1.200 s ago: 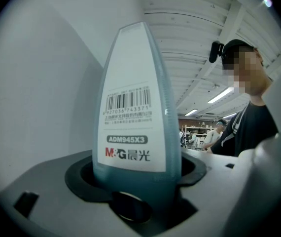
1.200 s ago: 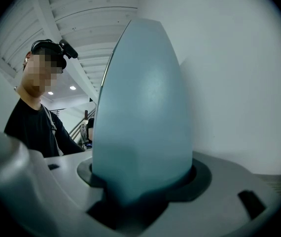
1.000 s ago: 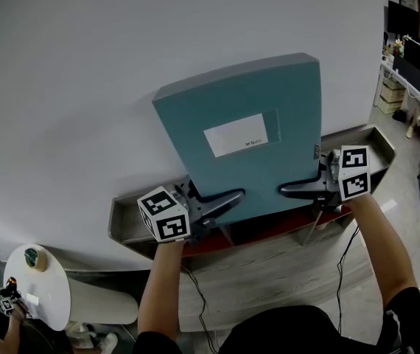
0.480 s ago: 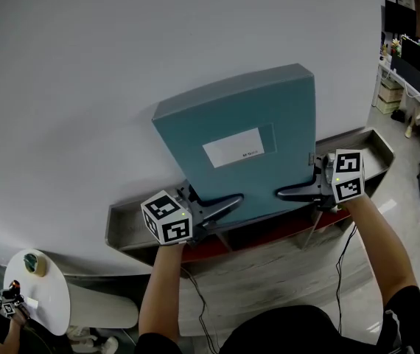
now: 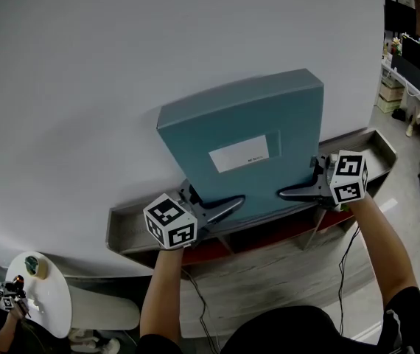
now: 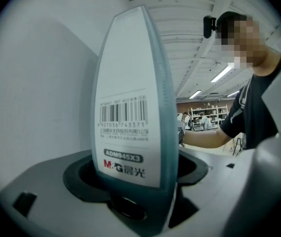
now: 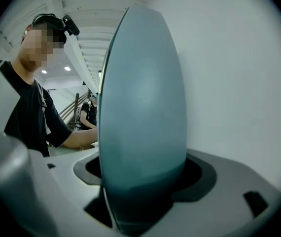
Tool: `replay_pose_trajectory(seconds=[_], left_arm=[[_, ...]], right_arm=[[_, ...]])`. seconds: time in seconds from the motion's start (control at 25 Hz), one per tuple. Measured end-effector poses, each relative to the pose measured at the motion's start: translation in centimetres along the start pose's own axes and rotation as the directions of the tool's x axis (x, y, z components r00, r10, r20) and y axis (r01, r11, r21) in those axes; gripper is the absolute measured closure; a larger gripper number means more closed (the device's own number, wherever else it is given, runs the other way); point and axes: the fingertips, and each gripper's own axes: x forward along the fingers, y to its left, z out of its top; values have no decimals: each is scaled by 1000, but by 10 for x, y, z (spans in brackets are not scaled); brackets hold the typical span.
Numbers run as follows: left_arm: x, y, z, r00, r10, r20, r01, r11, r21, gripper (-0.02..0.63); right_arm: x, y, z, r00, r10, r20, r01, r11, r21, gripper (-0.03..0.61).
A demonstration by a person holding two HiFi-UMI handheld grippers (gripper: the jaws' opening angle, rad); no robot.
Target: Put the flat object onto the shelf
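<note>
The right claw (image 5: 292, 192) has just opened around the blue folder (image 5: 247, 142) on the shelf (image 5: 130, 226). The left claw (image 5: 228, 204) grips it. Nearly done.

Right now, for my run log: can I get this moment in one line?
stage: placing | file: upright at shelf | left tongs: shut on file | right tongs: just opening, file between

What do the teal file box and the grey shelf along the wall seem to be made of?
File box: probably rigid plastic, matte teal; smooth faces, rounded moulded edges and a soft sheen on its spine. White label on the front: paper, by its flat look. Shelf: grey, tray-like with a raised rim; painted metal or laminated board, the look leaves it open.
</note>
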Motion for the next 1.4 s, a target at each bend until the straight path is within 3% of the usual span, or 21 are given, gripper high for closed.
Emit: replay_pose_trajectory(seconds=[0.52,1.0,1.4], left_arm=[[-4,-1,1,998,47,29,-48,999,16,263],[-12,1,-5,999,38,20,-38,999,-12,264],[-50,6,-5,987,149,60,-148,989,-22,264]], right_arm=[[-31,-9,-2,987,-156,34,154,986,64,250],[-30,-13,-4,982,-187,41,184,981,57,249],[-31,-11,-5,982,-184,38,181,981,63,247]])
